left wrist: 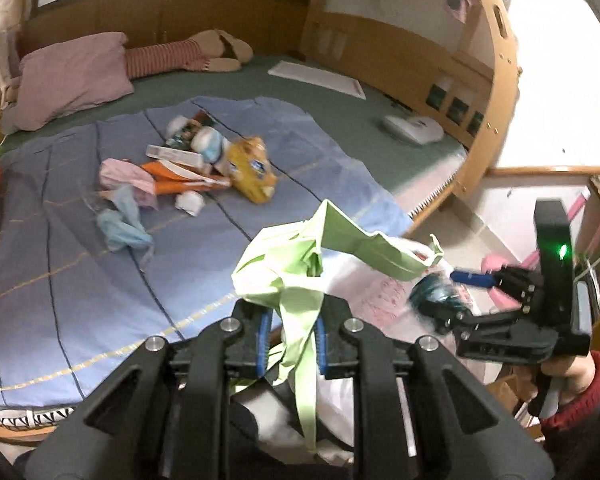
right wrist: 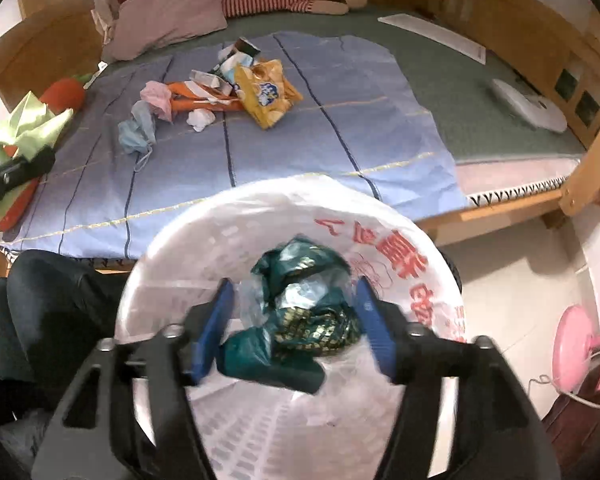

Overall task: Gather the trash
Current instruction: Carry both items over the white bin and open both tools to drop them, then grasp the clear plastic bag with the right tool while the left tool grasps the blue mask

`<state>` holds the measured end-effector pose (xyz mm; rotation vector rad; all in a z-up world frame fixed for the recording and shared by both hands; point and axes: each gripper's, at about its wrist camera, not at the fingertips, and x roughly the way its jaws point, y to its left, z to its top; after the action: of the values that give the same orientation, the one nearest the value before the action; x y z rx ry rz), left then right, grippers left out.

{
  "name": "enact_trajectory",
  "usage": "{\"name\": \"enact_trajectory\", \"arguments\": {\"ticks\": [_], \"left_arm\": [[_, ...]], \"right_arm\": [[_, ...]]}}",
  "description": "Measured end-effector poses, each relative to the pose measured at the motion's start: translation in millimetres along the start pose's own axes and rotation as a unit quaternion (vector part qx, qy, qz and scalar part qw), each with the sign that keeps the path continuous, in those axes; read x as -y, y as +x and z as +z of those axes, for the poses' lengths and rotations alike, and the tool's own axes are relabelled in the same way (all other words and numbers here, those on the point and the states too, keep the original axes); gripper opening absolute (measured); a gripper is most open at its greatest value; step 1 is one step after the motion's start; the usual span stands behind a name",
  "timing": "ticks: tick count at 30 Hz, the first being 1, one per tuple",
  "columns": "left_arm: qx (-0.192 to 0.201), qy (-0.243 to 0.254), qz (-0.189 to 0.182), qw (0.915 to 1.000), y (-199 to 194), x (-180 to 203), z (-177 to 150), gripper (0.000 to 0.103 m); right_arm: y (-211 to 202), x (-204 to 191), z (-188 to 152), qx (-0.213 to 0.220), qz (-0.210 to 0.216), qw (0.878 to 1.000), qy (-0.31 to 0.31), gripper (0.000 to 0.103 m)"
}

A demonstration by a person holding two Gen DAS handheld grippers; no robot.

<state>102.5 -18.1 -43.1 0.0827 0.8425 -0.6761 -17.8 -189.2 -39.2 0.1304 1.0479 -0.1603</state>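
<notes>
Your left claw (left wrist: 291, 340) is clamped on a crumpled green paper (left wrist: 300, 264), which bunches up above the blue pads and trails a strip down between them. In the right wrist view that same green paper (right wrist: 32, 124) shows at the far left edge, in front of an orange carrot toy (right wrist: 62, 94) lying on the bed.

The rest of the trash sits in a loose pile on the blue striped sheet (left wrist: 80, 280), well apart from both claws. At the left of the pile lies a blue face mask (left wrist: 122, 228), with a pink wad (left wrist: 126, 178) just beside it and a long orange wrapper (left wrist: 180, 182) running to the right. A small white tissue ball (left wrist: 190, 202) rests just in front of the orange wrapper. Right of these is a yellow snack bag (left wrist: 252, 170), with smaller cartons and wrappers heaped behind it.

Farther back, a pink pillow (left wrist: 68, 80) and a striped plush toy (left wrist: 188, 56) lie near the headboard.

Your right claw (right wrist: 296, 320) stands apart over the white lined bin (right wrist: 180, 248), its blue pads on either side of a dark green wrapper (right wrist: 300, 300). You cannot tell from the blur whether the pads touch the wrapper. A pink fan (right wrist: 576, 340) stands on the floor at the right.
</notes>
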Motion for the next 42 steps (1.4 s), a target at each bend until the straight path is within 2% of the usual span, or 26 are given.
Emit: {"name": "enact_trajectory", "arguments": {"ticks": [2, 5, 9, 10, 12, 13, 14, 15, 17, 19, 21, 23, 25, 26, 29, 32, 37, 39, 40, 42], "left_arm": [[-0.009, 0.007, -0.010, 0.9999, 3.1, 12.2, -4.3, 0.018], [-0.022, 0.017, -0.026, 0.9993, 8.9, 26.9, -7.5, 0.018], [-0.057, 0.034, -0.094, 0.9934, 26.5, 54.2, -14.7, 0.020], [-0.066, 0.035, -0.109, 0.9913, 31.4, 59.0, -16.6, 0.024], [-0.083, 0.034, -0.134, 0.9869, 42.3, 67.7, -21.7, 0.053], [-0.088, 0.030, -0.141, 0.9857, 45.9, 69.4, -23.0, 0.079], [-0.091, 0.022, -0.146, 0.9848, 49.7, 69.8, -24.2, 0.088], [-0.091, 0.016, -0.147, 0.9848, 51.4, 68.2, -24.2, 0.088], [-0.088, 0.006, -0.136, 0.9867, 51.3, 60.6, -20.6, 0.089], [-0.068, -0.016, -0.106, 0.9919, 45.8, 40.1, -11.4, 0.091], [-0.045, -0.040, -0.056, 0.9966, 38.8, 10.6, -1.5, 0.091], [-0.031, -0.063, -0.002, 0.9975, 35.4, -22.4, 7.1, 0.091], [-0.026, -0.093, 0.052, 0.9940, 35.6, -60.9, 15.3, 0.091], [-0.023, -0.117, 0.079, 0.9897, 35.2, -87.2, 18.7, 0.091], [-0.023, -0.182, 0.123, 0.9752, 37.1, -154.8, 24.7, 0.087], [-0.040, -0.201, 0.146, 0.9679, 50.3, -202.7, 29.9, 0.084], [-0.066, -0.173, 0.150, 0.9712, 94.7, -238.8, 44.3, 0.088], [-0.072, -0.158, 0.152, 0.9731, 117.8, -246.7, 48.5, 0.091], [-0.074, -0.151, 0.152, 0.9740, 128.2, -247.7, 50.9, 0.095], [-0.079, -0.131, 0.153, 0.9764, 151.8, -248.9, 56.0, 0.096]], "right_arm": [[-8.7, 7.7, -0.6, 0.021, 0.001, 1.000, 0.015, 0.077], [-32.3, 34.8, -1.7, 0.072, 0.002, 0.995, 0.065, 0.078], [-64.4, 78.5, -7.5, 0.136, -0.005, 0.980, 0.143, 0.078], [-68.0, 84.0, -7.2, 0.143, -0.006, 0.978, 0.152, 0.079], [-74.1, 96.8, -10.3, 0.153, -0.012, 0.973, 0.169, 0.079], [-75.7, 101.9, -12.2, 0.156, -0.014, 0.972, 0.176, 0.079], [-75.4, 105.6, -13.1, 0.156, -0.015, 0.971, 0.181, 0.079], [-74.1, 108.1, -11.8, 0.155, -0.015, 0.971, 0.183, 0.079], [-71.7, 110.9, -13.2, 0.154, -0.016, 0.970, 0.186, 0.079], [-68.4, 111.6, -13.0, 0.151, -0.014, 0.970, 0.188, 0.079], [-66.9, 113.3, -11.7, 0.150, -0.011, 0.971, 0.188, 0.079], [-60.6, 108.4, -5.8, 0.143, -0.009, 0.973, 0.182, 0.079], [-52.9, 98.4, 2.9, 0.136, -0.007, 0.977, 0.167, 0.079], [-49.8, 93.5, 7.3, 0.133, -0.005, 0.978, 0.161, 0.079], [-36.1, 73.6, 23.3, 0.125, 0.001, 0.982, 0.138, 0.079], [-19.9, 53.4, 42.5, 0.117, 0.015, 0.985, 0.127, 0.079], [13.6, 13.4, 71.1, 0.086, 0.030, 0.991, 0.099, 0.079], [27.8, -5.3, 82.3, 0.071, 0.038, 0.993, 0.086, 0.079], [31.2, -10.9, 84.9, 0.068, 0.039, 0.994, 0.082, 0.079], [42.0, -25.3, 94.1, 0.059, 0.043, 0.995, 0.075, 0.079]]}}
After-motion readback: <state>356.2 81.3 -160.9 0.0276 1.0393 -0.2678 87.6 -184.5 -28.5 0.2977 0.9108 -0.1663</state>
